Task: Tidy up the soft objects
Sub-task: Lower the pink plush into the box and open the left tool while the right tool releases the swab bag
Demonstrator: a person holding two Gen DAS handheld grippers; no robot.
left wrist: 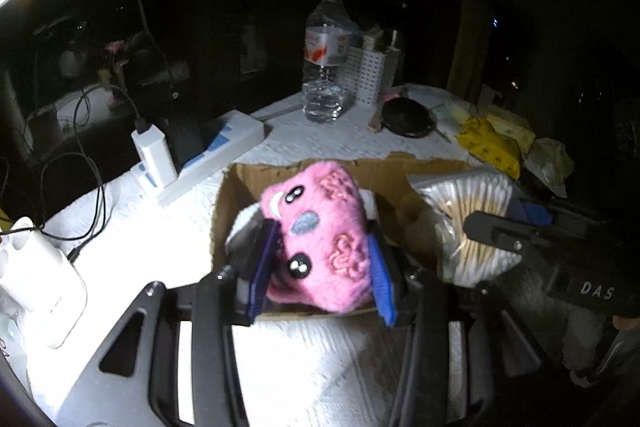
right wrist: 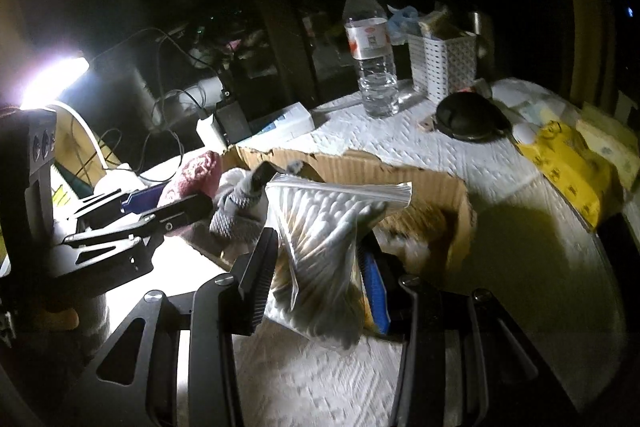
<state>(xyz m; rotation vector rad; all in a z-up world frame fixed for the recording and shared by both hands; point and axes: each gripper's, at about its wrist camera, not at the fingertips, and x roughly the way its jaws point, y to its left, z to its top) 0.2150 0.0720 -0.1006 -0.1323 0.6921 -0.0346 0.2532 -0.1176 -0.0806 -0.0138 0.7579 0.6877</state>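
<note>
My left gripper (left wrist: 320, 267) is shut on a pink plush toy (left wrist: 324, 227) with embroidered eyes, held just over the near edge of an open cardboard box (left wrist: 240, 183). My right gripper (right wrist: 316, 279) is shut on a clear zip bag of cotton swabs (right wrist: 324, 223), held over the same box (right wrist: 420, 171). The bag also shows in the left wrist view (left wrist: 472, 203), to the right of the toy. A grey-and-white knitted soft item (right wrist: 236, 215) lies inside the box at its left. The left gripper shows at the left in the right wrist view (right wrist: 152, 211).
A water bottle (left wrist: 326, 59) and a white perforated basket (left wrist: 366, 75) stand at the back of the white-covered table (left wrist: 312, 139). A black round pouch (right wrist: 468, 119) and yellow packets (right wrist: 568, 163) lie right. Chargers, cables (left wrist: 152, 151) and a bright lamp (right wrist: 52, 83) are at left.
</note>
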